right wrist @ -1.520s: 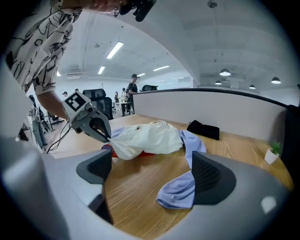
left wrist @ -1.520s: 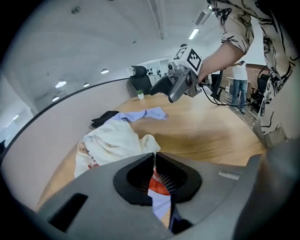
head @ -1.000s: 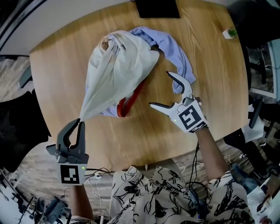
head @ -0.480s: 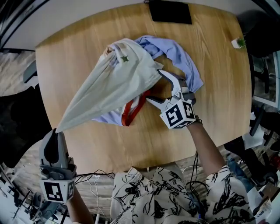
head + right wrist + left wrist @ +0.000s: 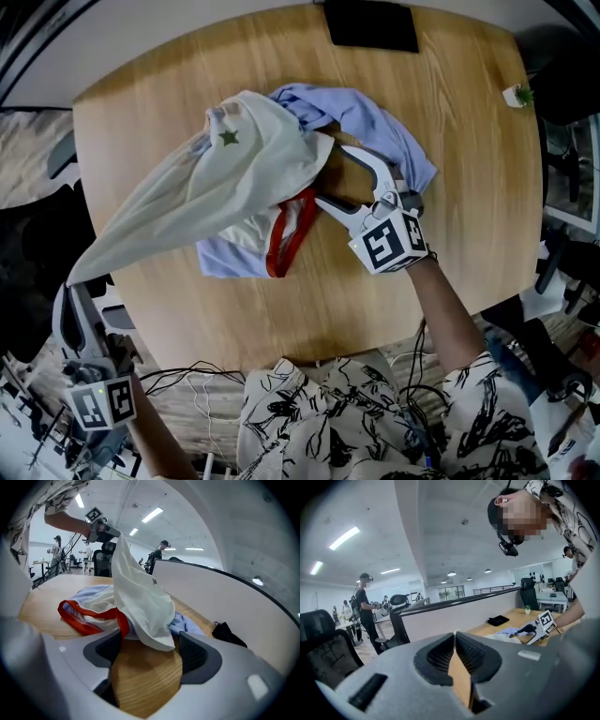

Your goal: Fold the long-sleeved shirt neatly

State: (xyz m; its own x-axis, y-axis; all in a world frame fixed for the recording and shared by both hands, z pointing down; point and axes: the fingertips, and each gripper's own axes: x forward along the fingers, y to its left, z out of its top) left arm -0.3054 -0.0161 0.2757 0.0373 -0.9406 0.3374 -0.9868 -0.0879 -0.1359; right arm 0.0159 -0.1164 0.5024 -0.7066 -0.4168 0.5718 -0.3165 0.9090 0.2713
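Two holds look wanted for the coming move, and only one is made. Pinches a corner of the white shirt (image 5: pixel 234 173) in the left gripper (image 5: pixel 73 298), jaws fully together on the cloth, out past the near-left edge of the table (image 5: pixel 450 187). Draws the fabric taut into a long cone, its long axis slanting from that gripper up and right to mid-table. Rests the shirt's bulk there over a blue garment (image 5: pixel 380 127) and a red-trimmed piece (image 5: pixel 286 234).

Sets the right gripper (image 5: pixel 330 175) against the bulk's right side, pointing left into it, at the opposite end of that axis. Has just been drawing its jaws inward, yet shows them well apart. Leaves a loose lobe of white cloth hanging between them, neither pad pressing on it, bare wood beneath.

Looks like a reach for a second hold, so as to spread the shirt flat. Turns on this: lies straight ahead of the right jaws and partly inside them, far nearer that hand. Probably needs only a closing on white fabric alone, clear of the red-trimmed piece just beside one jaw.
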